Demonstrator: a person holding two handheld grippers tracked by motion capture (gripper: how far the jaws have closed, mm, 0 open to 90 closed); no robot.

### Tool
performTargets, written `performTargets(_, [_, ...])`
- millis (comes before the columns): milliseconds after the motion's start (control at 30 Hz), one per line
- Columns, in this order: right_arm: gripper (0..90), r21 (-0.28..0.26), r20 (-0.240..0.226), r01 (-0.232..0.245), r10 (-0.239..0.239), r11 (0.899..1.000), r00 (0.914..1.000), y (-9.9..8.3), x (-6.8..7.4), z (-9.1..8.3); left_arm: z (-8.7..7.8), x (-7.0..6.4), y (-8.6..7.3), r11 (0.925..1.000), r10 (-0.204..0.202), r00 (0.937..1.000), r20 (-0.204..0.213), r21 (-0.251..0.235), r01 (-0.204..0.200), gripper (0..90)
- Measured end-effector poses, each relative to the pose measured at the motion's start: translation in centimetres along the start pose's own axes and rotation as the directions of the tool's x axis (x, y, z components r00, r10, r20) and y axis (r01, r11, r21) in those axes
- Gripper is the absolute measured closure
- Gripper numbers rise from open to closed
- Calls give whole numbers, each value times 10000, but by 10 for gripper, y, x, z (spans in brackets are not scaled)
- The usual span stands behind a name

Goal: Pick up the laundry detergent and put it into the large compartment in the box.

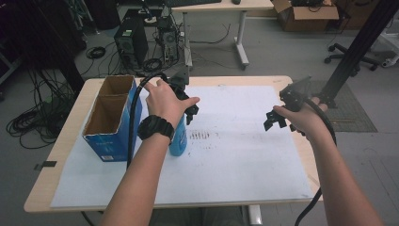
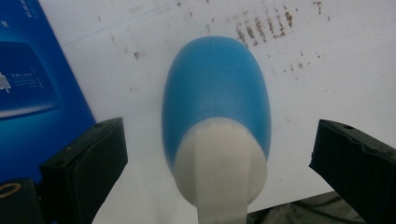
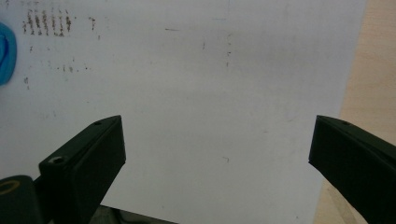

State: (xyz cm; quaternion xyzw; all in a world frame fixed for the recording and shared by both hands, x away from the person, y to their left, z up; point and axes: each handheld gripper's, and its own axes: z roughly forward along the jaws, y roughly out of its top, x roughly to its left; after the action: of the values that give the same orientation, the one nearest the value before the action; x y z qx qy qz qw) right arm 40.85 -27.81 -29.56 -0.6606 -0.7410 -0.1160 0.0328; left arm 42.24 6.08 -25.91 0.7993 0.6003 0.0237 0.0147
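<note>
Blue plastic bottle [image 2: 215, 98] with a white cap is seen standing upright on the white paper sheet [image 1: 244, 150], just beside the open blue cardboard box [image 1: 110, 117], on its right. In the left gripper view the left gripper [image 2: 219, 154] is seen from above the bottle with the jaws spread wide, one on each side of the white cap, neither touching it. In the high view the left gripper [image 1: 190, 110] is held over the bottle [image 1: 179, 139] by the left hand [image 1: 164, 101]. The step in hand is judged to be a grasp of the bottle near its top. For a good grasp, the gripper should be lowered until the pads sit level with the neck or upper body, kept centred so both jaws meet the bottle together, and only then closed; a lopsided close could tip the bottle toward the box. The rounded, smooth body is likely to slip, so a firm squeeze below the cap shoulder is advised. The right gripper [image 3: 217, 154] is held open too, pinching nothing, over bare paper near the table's [image 1: 56, 155] right edge; in the high view it [image 1: 277, 117] is seen well apart from the bottle. It is best kept clear during the pick.
</note>
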Motion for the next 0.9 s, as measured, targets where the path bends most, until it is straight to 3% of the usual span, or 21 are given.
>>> performTargets(100, [37, -25, -3, -28, 28, 10000, 10000, 0, -1, 0, 3, 0, 1, 9998, -132, 9997, 221, -120, 135, 44])
performTargets(900, [38, 3, -104, -113, 113, 9999, 9999, -1, -4, 9, 23, 0, -3, 9998, -63, 10000, 18, 170, 63, 43])
